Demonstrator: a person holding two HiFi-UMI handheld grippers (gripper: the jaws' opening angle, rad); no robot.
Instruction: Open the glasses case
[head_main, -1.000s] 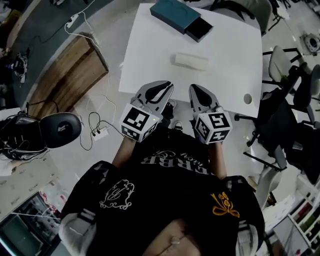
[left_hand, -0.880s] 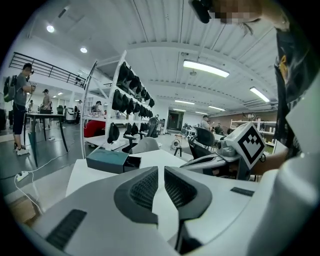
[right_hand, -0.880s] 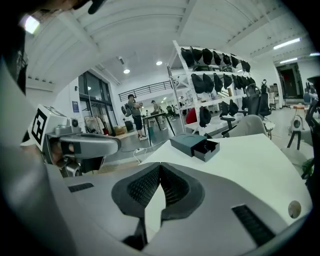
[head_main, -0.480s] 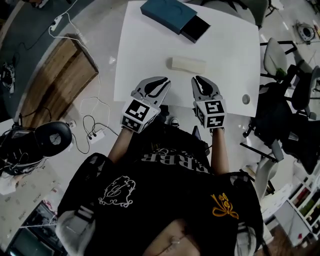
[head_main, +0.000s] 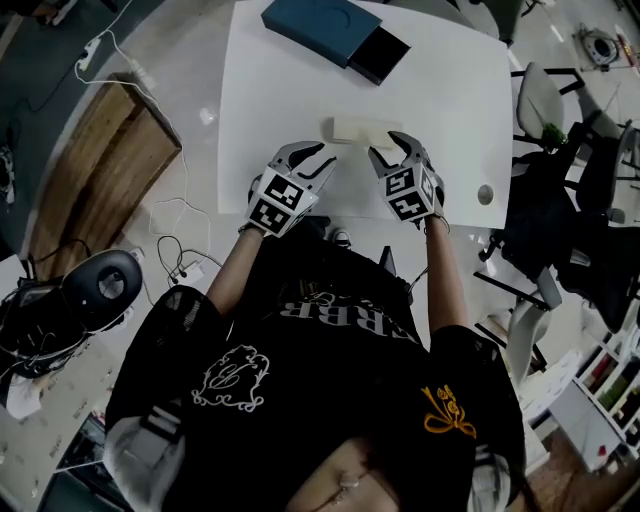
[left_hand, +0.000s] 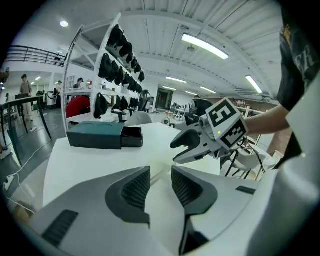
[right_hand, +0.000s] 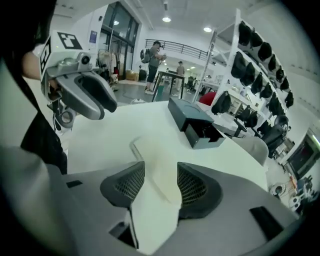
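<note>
My right gripper (right_hand: 161, 182) has its fingers spread wide, and the glasses case (right_hand: 152, 155) lies between them, one end reaching back into the gap. The ribbed pads (right_hand: 131, 184) stand close against its two long sides. I cannot tell whether they press on it or only flank it. My left gripper (left_hand: 160, 177) is released too, its fingers parted by a narrower gap and holding nothing. Only the bare white table (head_main: 290, 90) and a faint pale edge show between them. From the head view that gripper hovers just beside the case's left end, tips pointing toward it but apart from it, while the right one sits at the case's right end. The case is a cream, oblong, rounded box lying flat, its length running left to right in front of me. Its lid is down, with a thin seam running along one long side. It lies toward the near half of the table, well apart from the teal box (head_main: 315, 22) at the far edge, whose dark drawer (head_main: 380, 55) is slid partly out toward the case.
</note>
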